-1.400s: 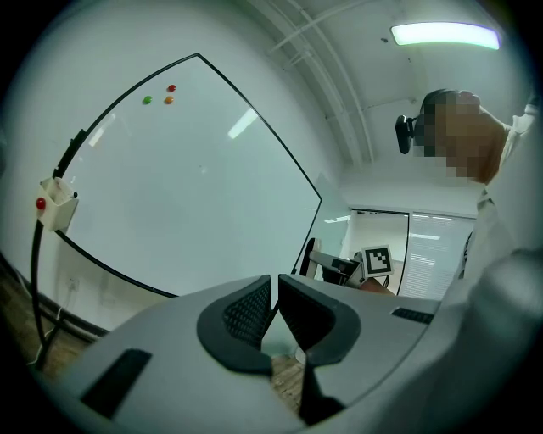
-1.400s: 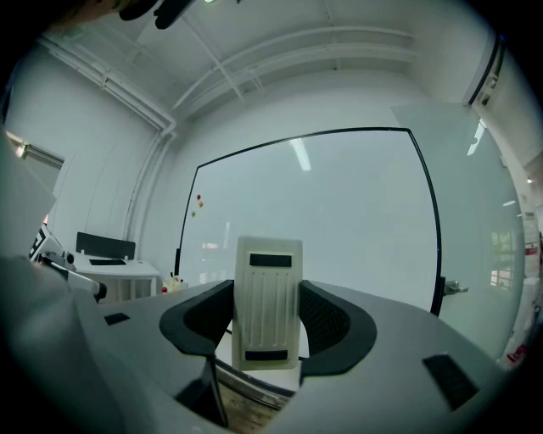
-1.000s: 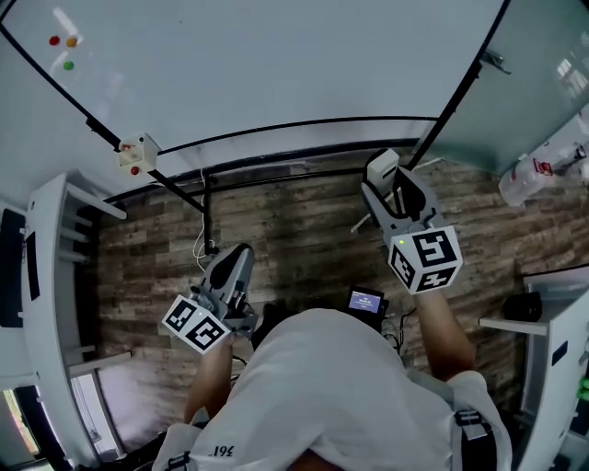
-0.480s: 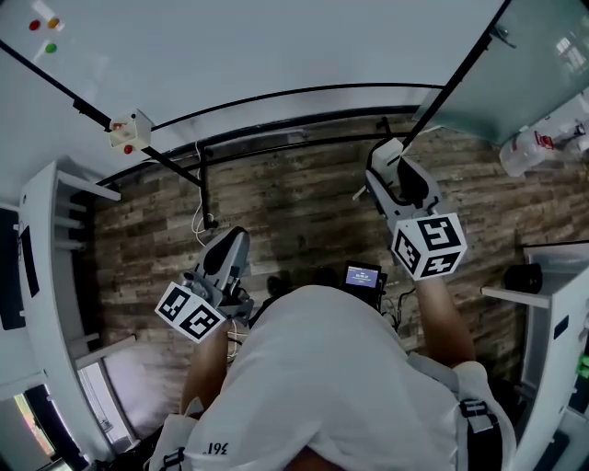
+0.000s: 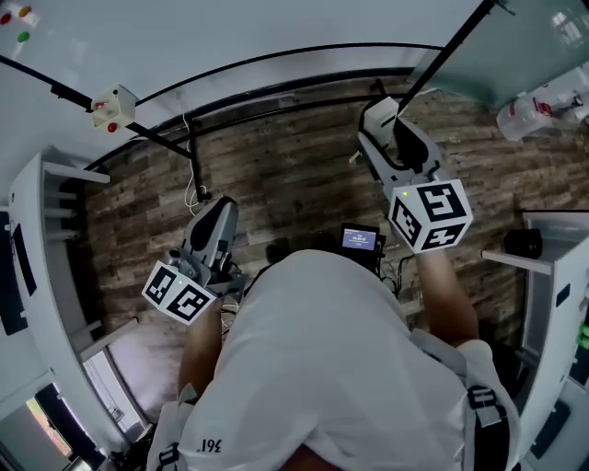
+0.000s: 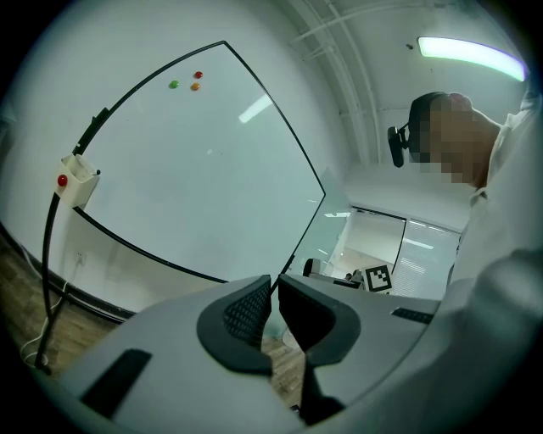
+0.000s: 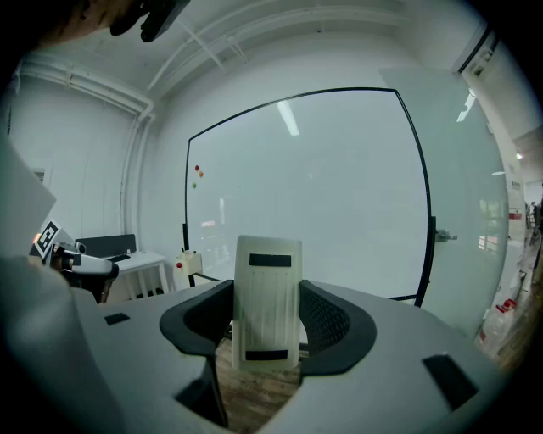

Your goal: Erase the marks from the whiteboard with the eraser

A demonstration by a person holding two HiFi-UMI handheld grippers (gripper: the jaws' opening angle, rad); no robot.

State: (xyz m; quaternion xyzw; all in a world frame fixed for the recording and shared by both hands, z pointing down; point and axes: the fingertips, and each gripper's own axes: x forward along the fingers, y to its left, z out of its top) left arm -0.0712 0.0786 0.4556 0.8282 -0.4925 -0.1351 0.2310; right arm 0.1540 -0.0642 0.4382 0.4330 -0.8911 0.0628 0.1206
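The whiteboard (image 5: pixel 230 28) stands ahead of me on a black frame; its face (image 7: pixel 314 186) looks blank apart from three small coloured magnets (image 6: pixel 187 81) near its upper left. A white eraser (image 7: pixel 267 301) stands upright between the jaws of my right gripper (image 7: pixel 268 315), which is shut on it and held off the board. In the head view the right gripper (image 5: pixel 386 124) points toward the board's lower right corner. My left gripper (image 5: pixel 213 213) hangs lower at the left, and its jaws (image 6: pixel 273 297) are shut on nothing.
A small white box with red buttons (image 5: pixel 112 106) hangs on the board's frame at the left. White shelves (image 5: pixel 41 212) stand at the left and a glass wall (image 5: pixel 534 46) runs at the right. A small lit screen (image 5: pixel 360 240) sits at my waist above the wood-plank floor (image 5: pixel 285 175).
The board and its frame have slid up and left in the head view. The left gripper has dropped slightly to the lower left. The right gripper still holds the eraser.
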